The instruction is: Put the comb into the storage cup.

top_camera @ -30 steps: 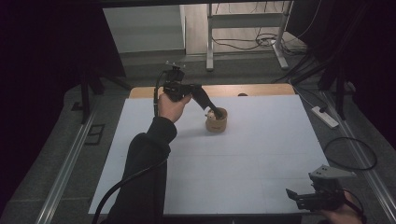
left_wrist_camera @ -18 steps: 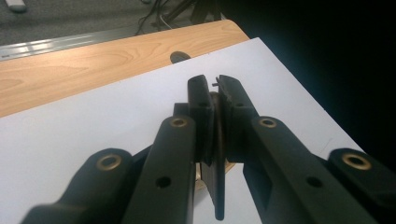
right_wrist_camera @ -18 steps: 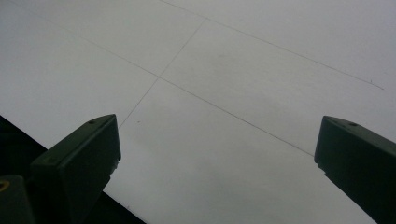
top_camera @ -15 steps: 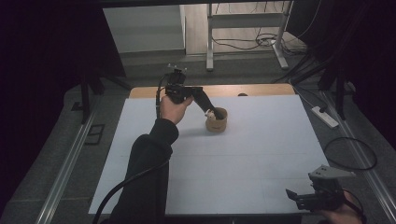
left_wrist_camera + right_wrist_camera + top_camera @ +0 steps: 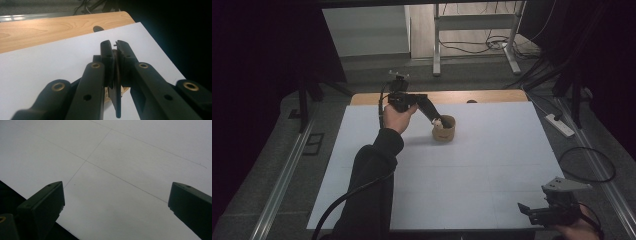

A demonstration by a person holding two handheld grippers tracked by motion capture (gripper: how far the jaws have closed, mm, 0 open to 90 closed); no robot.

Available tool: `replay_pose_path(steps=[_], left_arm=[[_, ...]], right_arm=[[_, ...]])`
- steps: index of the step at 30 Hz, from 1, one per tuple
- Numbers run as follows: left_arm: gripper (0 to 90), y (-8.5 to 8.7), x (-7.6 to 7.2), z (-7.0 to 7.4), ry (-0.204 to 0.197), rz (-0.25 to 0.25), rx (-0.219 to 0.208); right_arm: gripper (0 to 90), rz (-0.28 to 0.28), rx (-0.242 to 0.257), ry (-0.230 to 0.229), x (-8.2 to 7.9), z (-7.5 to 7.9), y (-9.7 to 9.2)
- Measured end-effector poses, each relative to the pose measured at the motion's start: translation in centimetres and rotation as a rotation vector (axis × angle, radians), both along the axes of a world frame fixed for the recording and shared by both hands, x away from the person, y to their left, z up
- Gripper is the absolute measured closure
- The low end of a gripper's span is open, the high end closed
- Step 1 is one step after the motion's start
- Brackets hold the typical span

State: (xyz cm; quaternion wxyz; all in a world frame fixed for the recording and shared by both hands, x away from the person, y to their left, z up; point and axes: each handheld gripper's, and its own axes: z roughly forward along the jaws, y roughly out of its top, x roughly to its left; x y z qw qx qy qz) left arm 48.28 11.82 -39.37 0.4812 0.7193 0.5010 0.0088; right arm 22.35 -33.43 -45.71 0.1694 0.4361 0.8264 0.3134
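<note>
A small round tan cup (image 5: 445, 131) stands on the white sheet (image 5: 472, 170) toward the table's far side. My left gripper (image 5: 437, 120) reaches down to the cup's rim from the left, with something small and white at its tips. In the left gripper view its jaws (image 5: 115, 46) are shut on a thin dark flat piece (image 5: 115, 100) standing on edge between the pads, and a bit of tan (image 5: 124, 89) shows beneath. My right gripper (image 5: 524, 210) rests at the near right corner. It is open (image 5: 116, 195) over bare white sheet, with nothing between its fingers.
A strip of bare wood (image 5: 482, 96) runs along the table's far edge, with a small dark spot (image 5: 98, 28) on it. On the floor to the right lie a power strip (image 5: 562, 125) and a cable loop (image 5: 588, 165). A metal frame (image 5: 437, 50) stands behind the table.
</note>
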Motion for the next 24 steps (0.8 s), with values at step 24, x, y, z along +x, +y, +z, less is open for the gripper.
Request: replay_pose_path(steps=[24], left_arm=[[76.9, 1.0, 0.0, -1.5, -0.035, 0.039, 0.018]], right_arm=[[0.7, 0.010, -0.011, 0.006, 0.1, -0.1, 0.1]])
